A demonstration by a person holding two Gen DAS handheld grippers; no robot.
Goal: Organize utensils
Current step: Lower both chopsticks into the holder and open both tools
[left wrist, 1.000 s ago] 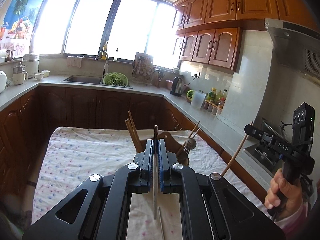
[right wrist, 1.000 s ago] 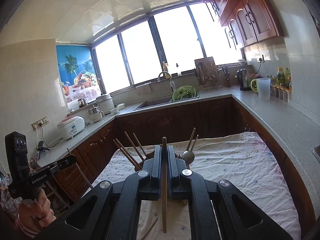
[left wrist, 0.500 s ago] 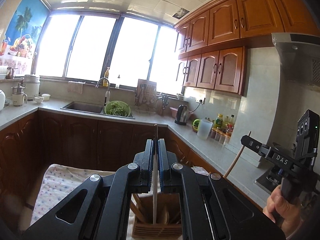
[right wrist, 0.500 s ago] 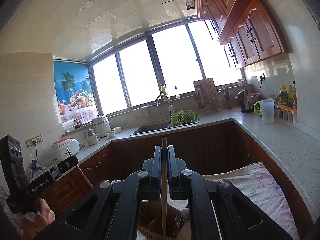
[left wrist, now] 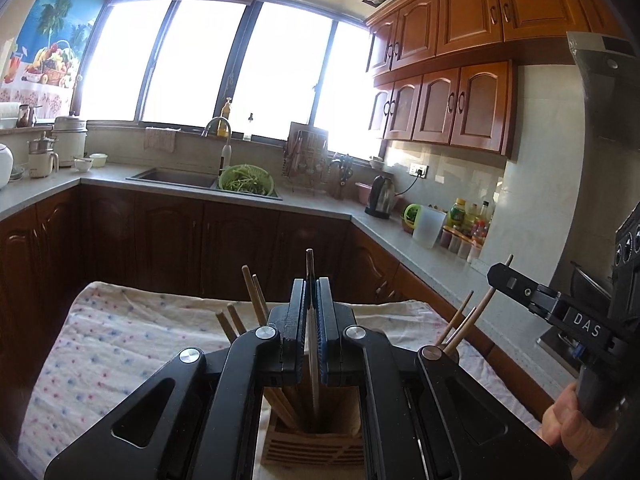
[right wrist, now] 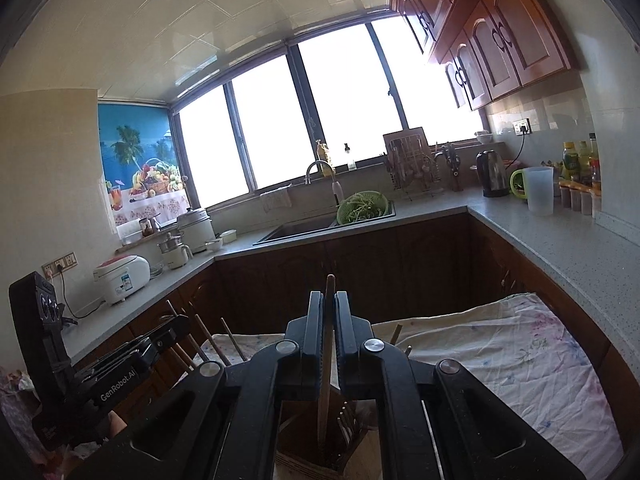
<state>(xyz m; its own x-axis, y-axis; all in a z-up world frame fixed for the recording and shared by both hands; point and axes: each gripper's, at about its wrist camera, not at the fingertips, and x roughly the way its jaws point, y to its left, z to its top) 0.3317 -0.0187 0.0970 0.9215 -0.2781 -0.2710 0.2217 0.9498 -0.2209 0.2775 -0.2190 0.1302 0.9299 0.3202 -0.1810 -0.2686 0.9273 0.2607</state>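
My left gripper [left wrist: 311, 292] is shut on a thin grey metal utensil handle [left wrist: 312, 352] that stands upright, its lower end down in a wooden slatted utensil holder [left wrist: 316, 446] on the table. Several wooden chopsticks [left wrist: 251, 296] lean in the holder. My right gripper [right wrist: 329, 312] is shut on a wooden chopstick [right wrist: 326, 376], its lower end in the same holder [right wrist: 304, 464] beside a fork [right wrist: 345, 420]. The right gripper also shows in the left wrist view [left wrist: 505, 276], and the left gripper in the right wrist view [right wrist: 176, 326].
A dotted white cloth [left wrist: 116, 336] covers the table. Dark wooden cabinets [left wrist: 180, 240] and a grey counter [left wrist: 424, 256] ring the room. A sink with a green colander [left wrist: 246, 180], a kettle [left wrist: 380, 198], a plastic jug and bottles stand on the counter.
Both grippers rose and tilted up over the holder, then tilted back down. The held utensils' lower ends now stand inside the holder; a second ago they hung over the cloth in front of it.
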